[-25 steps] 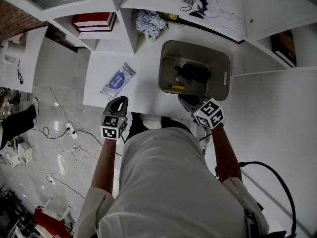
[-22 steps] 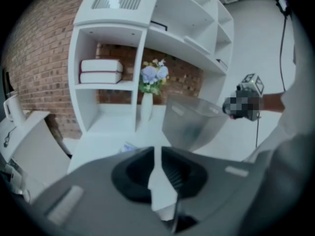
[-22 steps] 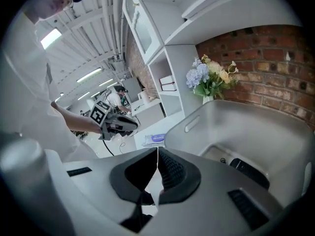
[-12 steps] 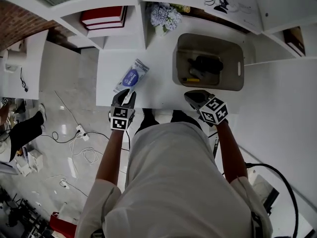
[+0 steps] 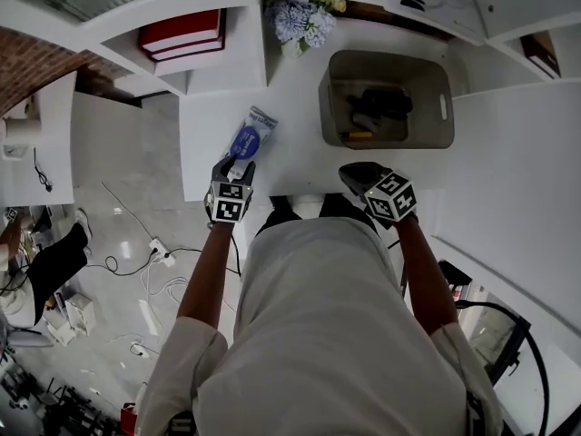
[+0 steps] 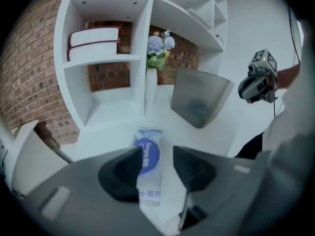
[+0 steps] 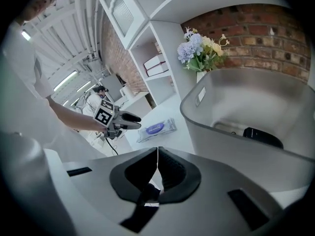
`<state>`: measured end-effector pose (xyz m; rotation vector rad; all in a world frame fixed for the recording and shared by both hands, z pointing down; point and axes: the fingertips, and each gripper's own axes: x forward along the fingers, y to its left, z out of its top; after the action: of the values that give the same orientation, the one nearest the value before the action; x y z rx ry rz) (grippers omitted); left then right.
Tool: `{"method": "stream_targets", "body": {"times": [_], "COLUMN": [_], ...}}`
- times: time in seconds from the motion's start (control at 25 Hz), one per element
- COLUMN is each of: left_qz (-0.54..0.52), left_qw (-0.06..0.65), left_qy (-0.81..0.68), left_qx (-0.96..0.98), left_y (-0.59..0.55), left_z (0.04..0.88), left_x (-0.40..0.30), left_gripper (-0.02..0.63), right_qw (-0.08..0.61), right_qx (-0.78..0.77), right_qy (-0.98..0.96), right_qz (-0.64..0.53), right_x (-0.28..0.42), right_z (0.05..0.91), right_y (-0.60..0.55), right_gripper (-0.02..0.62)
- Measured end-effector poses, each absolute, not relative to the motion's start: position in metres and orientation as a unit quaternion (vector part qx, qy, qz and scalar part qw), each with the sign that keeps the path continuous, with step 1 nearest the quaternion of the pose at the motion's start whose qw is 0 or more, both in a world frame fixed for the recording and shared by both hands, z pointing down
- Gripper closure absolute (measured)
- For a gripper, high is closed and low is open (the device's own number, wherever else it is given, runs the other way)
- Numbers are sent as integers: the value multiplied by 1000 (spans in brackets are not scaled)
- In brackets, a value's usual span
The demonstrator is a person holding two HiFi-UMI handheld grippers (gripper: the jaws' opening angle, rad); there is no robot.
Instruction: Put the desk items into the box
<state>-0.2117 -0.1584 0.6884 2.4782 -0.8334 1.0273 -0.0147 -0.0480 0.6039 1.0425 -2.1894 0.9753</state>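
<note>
Head view: a person is leaning over a white table (image 5: 300, 157). The left gripper (image 5: 238, 166) has been coming down and forward since a second ago. Its tips are now reaching the near end of a blue-and-white wipes packet (image 5: 249, 136), which is lying flat on the table to the left of the grey box (image 5: 325, 107). The right gripper (image 5: 357, 174) is hovering just in front of the box. A dark item (image 5: 386, 104) and a yellow pen (image 5: 359, 135) are already lying inside the box.

Left gripper view: the jaws have just been opening and are standing spread, with the packet lying between them, not visibly squeezed.

Right gripper view: the jaws are pressing together on nothing, left of the box.

The packet is likely about to be gripped and carried across to the box.
</note>
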Motion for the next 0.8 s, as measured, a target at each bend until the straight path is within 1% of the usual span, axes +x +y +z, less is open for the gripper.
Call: {"method": "stream_targets", "body": {"times": [0.08,0.24,0.32,0.52,0.8], "left_qz": [373,417,434,473,500], "left_qw": [162,153,143,143,125], "left_qy": [-273,-244,-235,-214,-228], "left_qx": [872,862,858,843,826], "left_y": [-159,-158,-160,-163,-177], "left_z": [703,731,744,776,799], "left_x": [-208,-207,-207,-206,-206], "left_gripper": [417,410,392,350,286], "right_qw": [263,268,270,271,271], "right_qx": [391,401,404,409,409], "right_qy": [-803,-792,-787,-777,-773], "right_qz": [366,375,380,394,403], "right_x": [-17,-19,-19,-19,-23], "right_z": [606,609,610,616,622], "right_y": [-45,-40,-37,-31,-30], "right_gripper": [592,592,592,592,592]}}
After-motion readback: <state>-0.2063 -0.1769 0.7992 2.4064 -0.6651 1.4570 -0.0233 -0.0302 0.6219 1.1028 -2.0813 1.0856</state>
